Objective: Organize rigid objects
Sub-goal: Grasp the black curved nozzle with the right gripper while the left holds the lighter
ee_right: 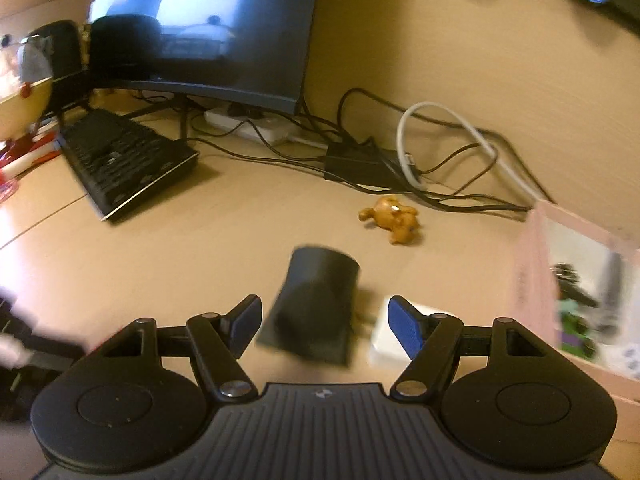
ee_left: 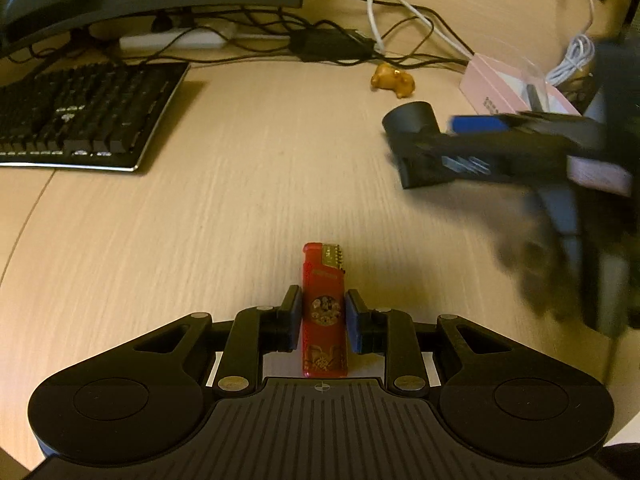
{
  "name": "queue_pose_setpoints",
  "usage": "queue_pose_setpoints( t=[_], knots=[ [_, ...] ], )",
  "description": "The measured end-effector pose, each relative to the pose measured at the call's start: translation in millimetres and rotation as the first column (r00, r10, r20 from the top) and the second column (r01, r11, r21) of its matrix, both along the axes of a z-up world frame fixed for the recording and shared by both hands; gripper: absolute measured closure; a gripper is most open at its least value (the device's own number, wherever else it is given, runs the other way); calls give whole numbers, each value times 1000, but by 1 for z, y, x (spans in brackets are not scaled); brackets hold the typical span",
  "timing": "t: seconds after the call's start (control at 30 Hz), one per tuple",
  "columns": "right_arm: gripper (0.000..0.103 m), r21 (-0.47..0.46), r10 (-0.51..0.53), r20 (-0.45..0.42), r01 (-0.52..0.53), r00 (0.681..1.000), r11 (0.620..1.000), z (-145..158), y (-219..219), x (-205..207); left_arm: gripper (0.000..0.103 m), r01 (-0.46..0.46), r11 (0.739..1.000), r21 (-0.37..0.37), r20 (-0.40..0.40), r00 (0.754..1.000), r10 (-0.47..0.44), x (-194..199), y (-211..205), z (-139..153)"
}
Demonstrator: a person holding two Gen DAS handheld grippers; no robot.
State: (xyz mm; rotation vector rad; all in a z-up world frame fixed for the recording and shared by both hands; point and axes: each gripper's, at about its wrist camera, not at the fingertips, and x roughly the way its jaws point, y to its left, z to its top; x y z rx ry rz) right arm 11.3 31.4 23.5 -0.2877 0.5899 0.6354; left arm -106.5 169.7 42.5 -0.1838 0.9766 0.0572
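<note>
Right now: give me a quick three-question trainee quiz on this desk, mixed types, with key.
1. True or false: the left tool grips a red lighter.
2. What stands behind the keyboard? A monitor; B lamp; C kettle.
3. Fill in: the right tool has its jaws ___ (open/shut).
Key: 1 true; 2 A; 3 open.

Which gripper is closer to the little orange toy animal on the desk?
Right. The right gripper is just short of the toy animal, with a dark cylinder between its jaws; the left gripper, holding the red lighter, sits farther back.
</note>
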Motion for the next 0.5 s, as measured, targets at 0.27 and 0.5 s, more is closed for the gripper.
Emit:
queue_pose_setpoints(
  t=[0.27, 0.5],
  knots=[
    [52, -13, -18, -93, 17, 996, 1000, -10, 22, 5, 76, 58, 998, 9, -21, 998, -58, 1, -1, 1],
    [52, -7, -52, -109, 52, 993, 999, 8, -11, -42, 76, 84, 995, -52, 1, 996, -84, 6, 3, -2]
  ],
)
